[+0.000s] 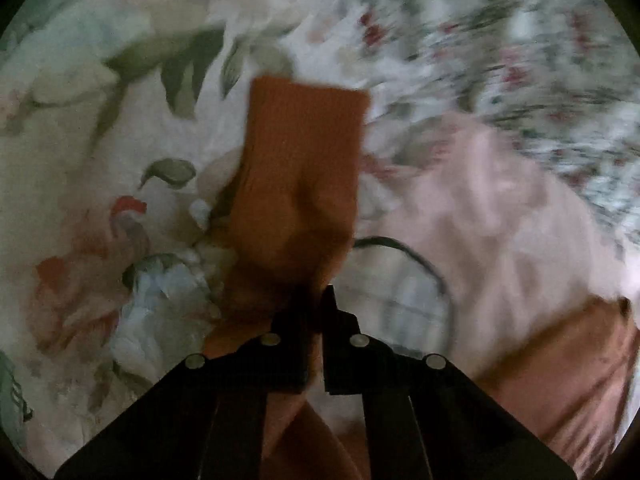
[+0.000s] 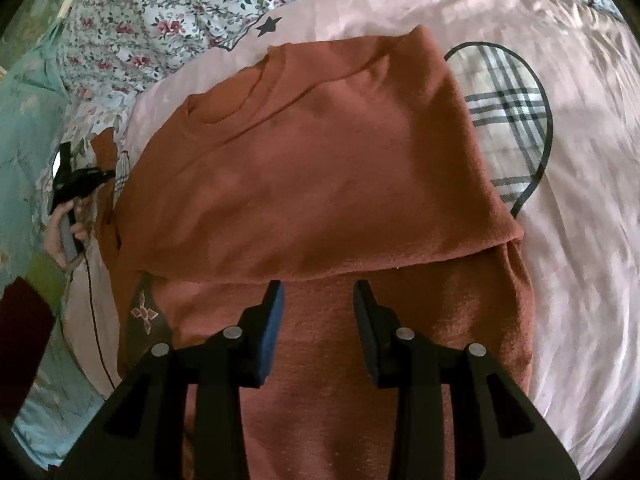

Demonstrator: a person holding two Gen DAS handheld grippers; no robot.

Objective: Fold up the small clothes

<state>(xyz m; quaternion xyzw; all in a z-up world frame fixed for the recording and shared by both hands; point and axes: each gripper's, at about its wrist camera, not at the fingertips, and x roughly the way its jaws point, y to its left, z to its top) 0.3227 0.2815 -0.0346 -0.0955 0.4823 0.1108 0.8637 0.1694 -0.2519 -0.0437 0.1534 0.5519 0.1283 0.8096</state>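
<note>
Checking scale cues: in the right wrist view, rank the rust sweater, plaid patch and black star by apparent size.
1. rust sweater
2. plaid patch
3. black star
The sweater lies nearest the camera, which exaggerates its size.

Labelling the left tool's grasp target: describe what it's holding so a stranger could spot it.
On the pink sheet lies a rust-orange sweater, its bottom part folded up over the chest. At its left edge, the sleeve is pinched in the left tool, the only part lifted off the bed.

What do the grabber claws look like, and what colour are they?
Both are black. The right gripper has two wedge-shaped fingers, one with a blue pad inside, and round silver bolts on angular black arms. The left gripper has the same black build and silver bolts. In the right view, a thin dark cable trails from it, below the bare hand.
</note>
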